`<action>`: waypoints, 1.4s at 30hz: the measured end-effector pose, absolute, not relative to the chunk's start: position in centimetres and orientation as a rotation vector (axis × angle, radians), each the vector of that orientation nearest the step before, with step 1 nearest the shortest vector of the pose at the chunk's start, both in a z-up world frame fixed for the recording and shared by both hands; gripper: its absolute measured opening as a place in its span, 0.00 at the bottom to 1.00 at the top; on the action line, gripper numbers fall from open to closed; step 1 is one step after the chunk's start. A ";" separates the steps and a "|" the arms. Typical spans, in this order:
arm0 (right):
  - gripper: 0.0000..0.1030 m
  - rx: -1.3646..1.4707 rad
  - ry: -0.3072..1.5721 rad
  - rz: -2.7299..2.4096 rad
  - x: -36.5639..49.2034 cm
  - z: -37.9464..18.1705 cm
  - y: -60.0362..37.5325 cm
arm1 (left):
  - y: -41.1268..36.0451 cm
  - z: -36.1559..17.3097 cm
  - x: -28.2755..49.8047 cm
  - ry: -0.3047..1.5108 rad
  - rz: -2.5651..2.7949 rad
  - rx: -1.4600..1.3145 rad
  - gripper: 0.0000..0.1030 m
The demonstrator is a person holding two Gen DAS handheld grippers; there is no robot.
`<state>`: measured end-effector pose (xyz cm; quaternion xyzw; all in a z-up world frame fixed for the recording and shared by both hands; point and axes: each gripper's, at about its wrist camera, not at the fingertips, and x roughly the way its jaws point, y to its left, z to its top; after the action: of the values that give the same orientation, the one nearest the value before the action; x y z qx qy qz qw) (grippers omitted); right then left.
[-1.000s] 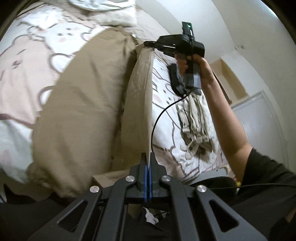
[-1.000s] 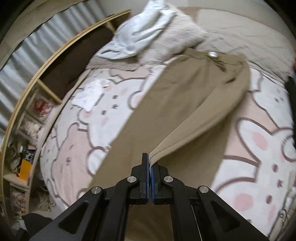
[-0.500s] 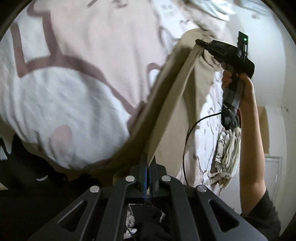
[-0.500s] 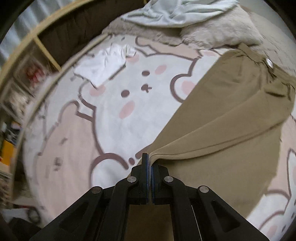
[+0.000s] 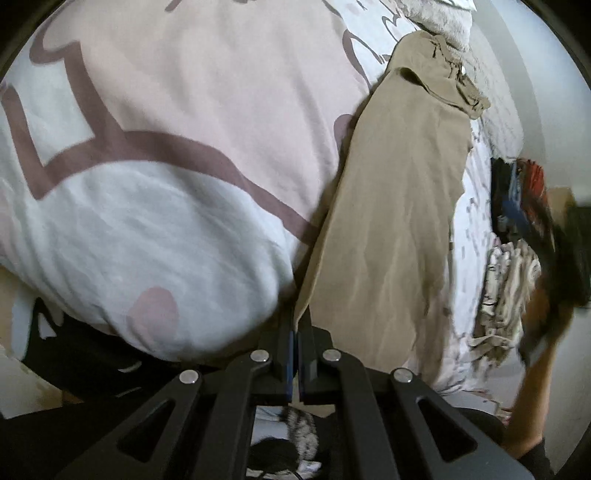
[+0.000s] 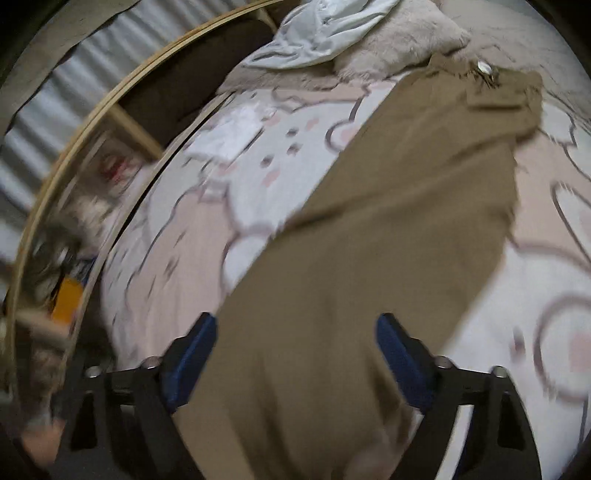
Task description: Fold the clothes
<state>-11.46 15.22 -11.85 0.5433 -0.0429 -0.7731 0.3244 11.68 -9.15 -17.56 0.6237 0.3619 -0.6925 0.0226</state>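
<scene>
One pair of khaki trousers (image 5: 399,206) lies lengthwise on a bed (image 5: 155,206) covered by a pink-and-white cartoon-print duvet; the waistband, with one metal button (image 6: 484,67), lies toward the head of the bed, touching a fluffy pillow (image 6: 399,37). The left tongs (image 5: 295,341) are pressed together on the near hem corner of the trousers, at the rounded edge of the mattress. The right tongs (image 6: 295,343) stand wide apart above the lower leg fabric, their jaws having just been opening; cloth shows between the two blue pads (image 6: 190,354) but is not pinched by them. Right-wrist view is motion-blurred.

Other items, counted: one pale blue garment (image 6: 325,29) draped over the pillow; one small white garment (image 6: 232,133) lying flat on the duvet, well apart from the trousers; one stack of folded patterned cloth (image 5: 509,288) beside the trousers; one dark bundle with red and blue parts (image 5: 517,195) just beyond that stack. A person's forearm (image 5: 532,391) appears at the right edge of the left-wrist view. A wooden shelf unit (image 6: 74,206) borders the bed; its contents are too blurred to identify.
</scene>
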 end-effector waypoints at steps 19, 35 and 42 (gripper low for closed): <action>0.59 1.460 -0.746 -1.755 2.4 -22.7 17.8 | -9.0 -18.1 10.6 0.967 -2.190 1.983 0.02; 0.59 1.401 -0.836 -1.537 3.1 -23.6 13.0 | -9.9 -18.7 11.0 1.112 -2.194 1.975 0.02; 0.28 1.407 -0.906 -1.553 4.3 -23.0 13.9 | -10.7 -18.1 12.0 1.221 -2.197 1.930 0.02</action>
<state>4.30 13.94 -22.95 0.5604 -0.3608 -0.6187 0.4160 12.03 -10.65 -18.12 0.6090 0.3852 -0.6933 -0.0136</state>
